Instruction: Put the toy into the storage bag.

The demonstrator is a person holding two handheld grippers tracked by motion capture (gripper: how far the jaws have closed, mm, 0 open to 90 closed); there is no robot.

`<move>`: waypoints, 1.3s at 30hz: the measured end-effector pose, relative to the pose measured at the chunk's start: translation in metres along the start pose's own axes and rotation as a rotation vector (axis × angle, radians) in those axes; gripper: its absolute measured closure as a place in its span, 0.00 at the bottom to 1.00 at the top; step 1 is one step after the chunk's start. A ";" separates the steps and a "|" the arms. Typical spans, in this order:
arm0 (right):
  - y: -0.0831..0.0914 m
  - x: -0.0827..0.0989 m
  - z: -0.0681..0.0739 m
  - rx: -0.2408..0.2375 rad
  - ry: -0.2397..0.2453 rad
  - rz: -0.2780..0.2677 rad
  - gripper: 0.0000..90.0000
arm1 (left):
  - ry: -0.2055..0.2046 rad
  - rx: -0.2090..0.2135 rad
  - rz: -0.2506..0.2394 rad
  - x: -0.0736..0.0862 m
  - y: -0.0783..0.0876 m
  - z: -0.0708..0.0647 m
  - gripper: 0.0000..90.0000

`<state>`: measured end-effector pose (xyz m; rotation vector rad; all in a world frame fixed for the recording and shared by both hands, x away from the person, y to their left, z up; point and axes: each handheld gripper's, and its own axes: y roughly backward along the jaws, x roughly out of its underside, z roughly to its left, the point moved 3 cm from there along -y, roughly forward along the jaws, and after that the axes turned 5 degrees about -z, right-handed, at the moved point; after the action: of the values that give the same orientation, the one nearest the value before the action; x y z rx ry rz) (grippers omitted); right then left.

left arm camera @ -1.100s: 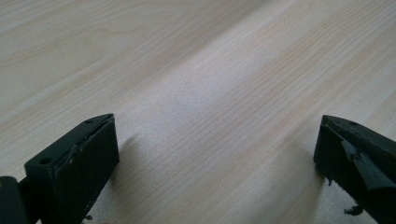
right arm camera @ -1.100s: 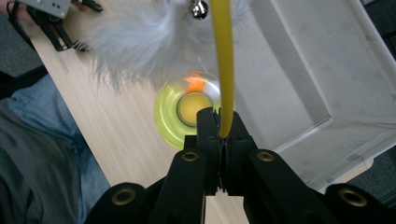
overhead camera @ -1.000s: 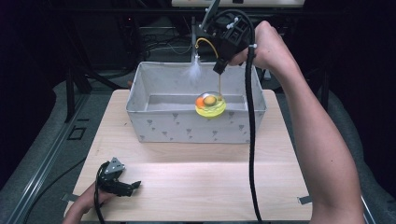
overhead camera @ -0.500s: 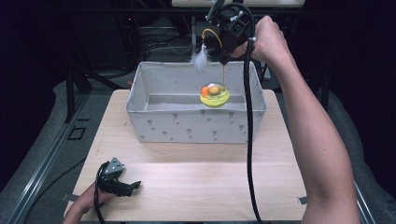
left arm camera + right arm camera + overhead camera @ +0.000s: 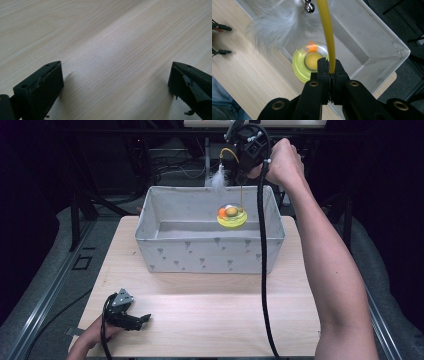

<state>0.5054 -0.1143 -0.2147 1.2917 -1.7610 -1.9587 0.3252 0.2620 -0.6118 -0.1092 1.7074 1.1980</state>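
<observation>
Pale wood counter [image 5: 210, 315] in a dark room. At its near left, the left gripper [image 5: 131, 318] rests with fingers wide over bare wood. The grey bin [image 5: 210, 252] stands farther back. Above it, the right gripper [image 5: 329, 71] pinches the yellow wand [image 5: 327, 32]; its view reveals a small bell [image 5: 309, 8] by the white feather [image 5: 274, 27], and the yellow disc [image 5: 231, 216] hanging below.

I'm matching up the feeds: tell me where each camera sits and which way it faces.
High view: above the person's side, facing forward and down on the pale wooden table and grey fabric bin; both forearms show.
Left gripper view: on the left gripper, facing bare tabletop; open jaws.
Right gripper view: on the right gripper, facing down into the bin, shut on the yellow wand.
Shared: the bin.
</observation>
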 end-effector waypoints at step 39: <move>-0.071 0.046 -0.055 0.062 -0.148 0.021 0.98 | 0.000 0.000 0.000 0.000 0.000 0.000 0.00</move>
<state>0.5447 -0.1645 -0.2932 1.1692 -1.9094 -2.0514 0.3252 0.2620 -0.6118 -0.1094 1.7075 1.1984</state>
